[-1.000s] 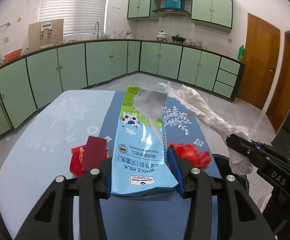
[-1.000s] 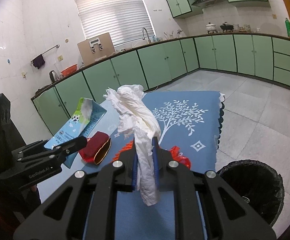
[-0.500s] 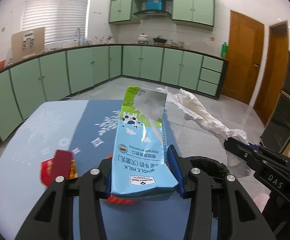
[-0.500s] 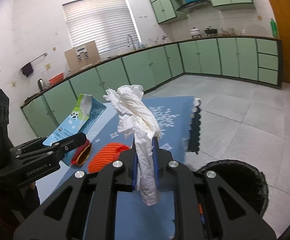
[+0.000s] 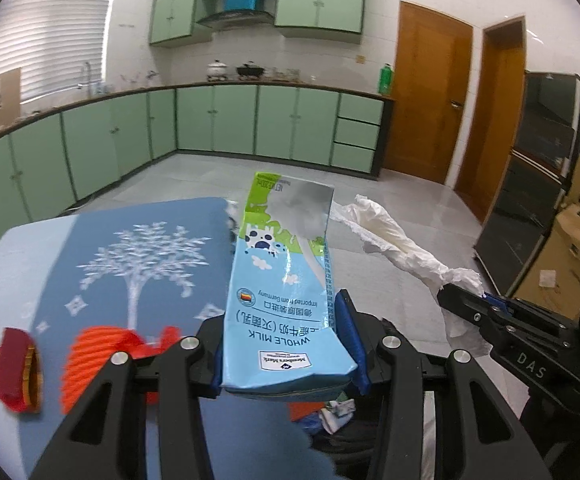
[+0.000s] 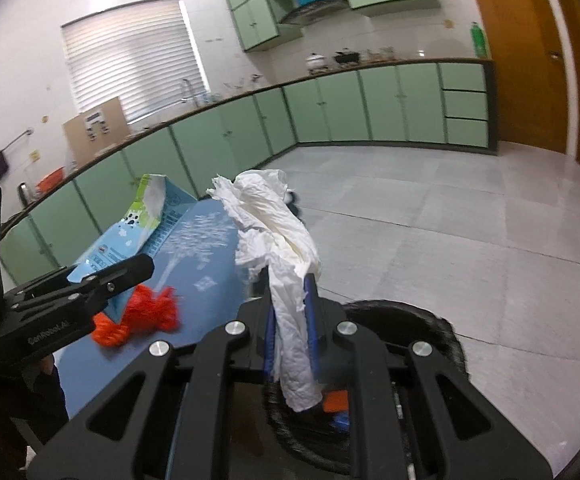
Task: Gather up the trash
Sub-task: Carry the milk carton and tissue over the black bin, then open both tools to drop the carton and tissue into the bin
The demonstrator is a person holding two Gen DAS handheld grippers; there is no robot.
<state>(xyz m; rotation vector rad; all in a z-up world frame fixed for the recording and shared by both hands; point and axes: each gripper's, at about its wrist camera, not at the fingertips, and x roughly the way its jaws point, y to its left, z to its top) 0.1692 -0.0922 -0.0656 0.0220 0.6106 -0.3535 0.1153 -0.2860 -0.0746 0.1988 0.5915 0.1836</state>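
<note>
Beyond table [image 5: 101,248], left fingers [image 5: 348,332] clamp lengthwise milk carton [image 5: 285,292]; right fingers [image 6: 310,292] pinch upright tissue [image 6: 277,236].

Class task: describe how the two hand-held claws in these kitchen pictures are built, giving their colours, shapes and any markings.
Both are matte black plastic. The left claw has two angular linkage arms with cut-out slots, silver round screw heads at the joints, and blue pads on its fingers. The right claw is built the same way. Seen from the side, the right one bears white letters "DAS"; the left one bears a white name, too blurred to read for certain.
</note>
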